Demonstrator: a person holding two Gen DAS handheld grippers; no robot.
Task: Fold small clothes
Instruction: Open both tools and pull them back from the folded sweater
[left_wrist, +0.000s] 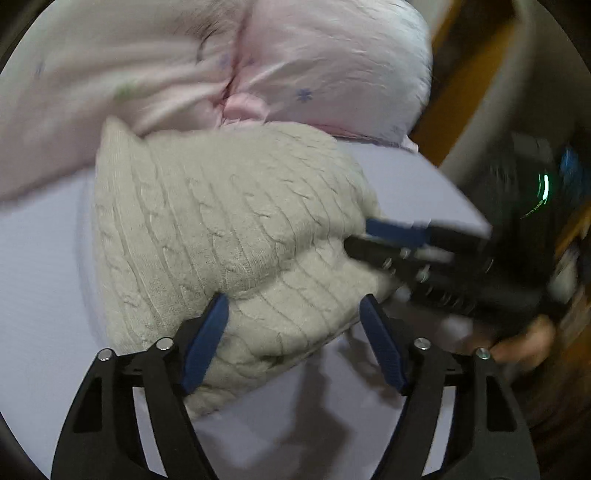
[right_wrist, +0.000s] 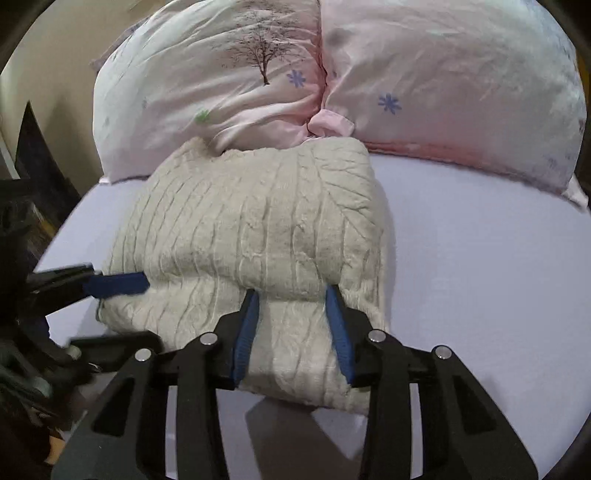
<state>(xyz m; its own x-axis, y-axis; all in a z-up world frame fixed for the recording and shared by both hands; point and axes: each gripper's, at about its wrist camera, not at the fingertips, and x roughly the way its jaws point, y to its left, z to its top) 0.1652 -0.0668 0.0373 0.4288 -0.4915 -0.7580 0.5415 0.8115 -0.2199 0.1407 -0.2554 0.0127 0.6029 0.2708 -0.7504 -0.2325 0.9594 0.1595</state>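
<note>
A cream cable-knit sweater lies folded on the pale lilac bed sheet; it also shows in the right wrist view. My left gripper is open, its blue pads on either side of the sweater's near folded edge. My right gripper is open, its pads straddling a fold at the sweater's near edge. In the left wrist view the right gripper reaches into the sweater's right side. In the right wrist view the left gripper touches the sweater's left edge.
Two pink floral pillows lie just behind the sweater. The bed sheet stretches to the right. The bed's edge, a wooden floor and dark furniture lie to the sides.
</note>
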